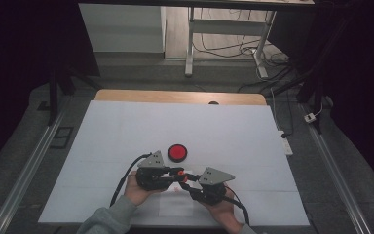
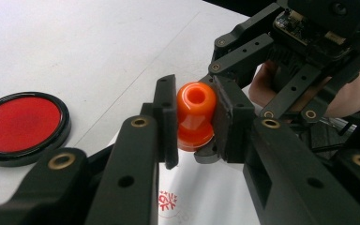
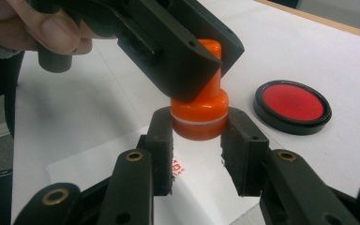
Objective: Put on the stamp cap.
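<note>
One orange stamp (image 2: 195, 116) is held between two claws above the near middle of the white tabletop (image 1: 126, 131), over one sheet of paper (image 3: 201, 176) that carries one small red printed mark (image 3: 178, 166). The left claw (image 2: 194, 124) pinches the stamp's narrower upper part, its two black jaws pressed against either side, and the hole in the stamp's top faces the left gripper view. The right claw (image 3: 198, 140) grips the wider lower part, where one pale ring runs around the orange body; its two jaws touch the stamp on both sides. In the high view the left claw (image 1: 179, 173) and the right claw (image 1: 187, 179) meet tip to tip at the stamp (image 1: 181, 174), each held in one hand, and each carries one grey three-cornered plate. One round red ink pad (image 1: 177, 152) in a black rim lies flat on the tabletop just beyond the claws, apart from the paper. The stamp's underside seems to hang clear of the paper, though the right gripper view is too close to be sure. Two hands show at the near edge, the left with a grey sleeve (image 1: 104, 219).
</note>
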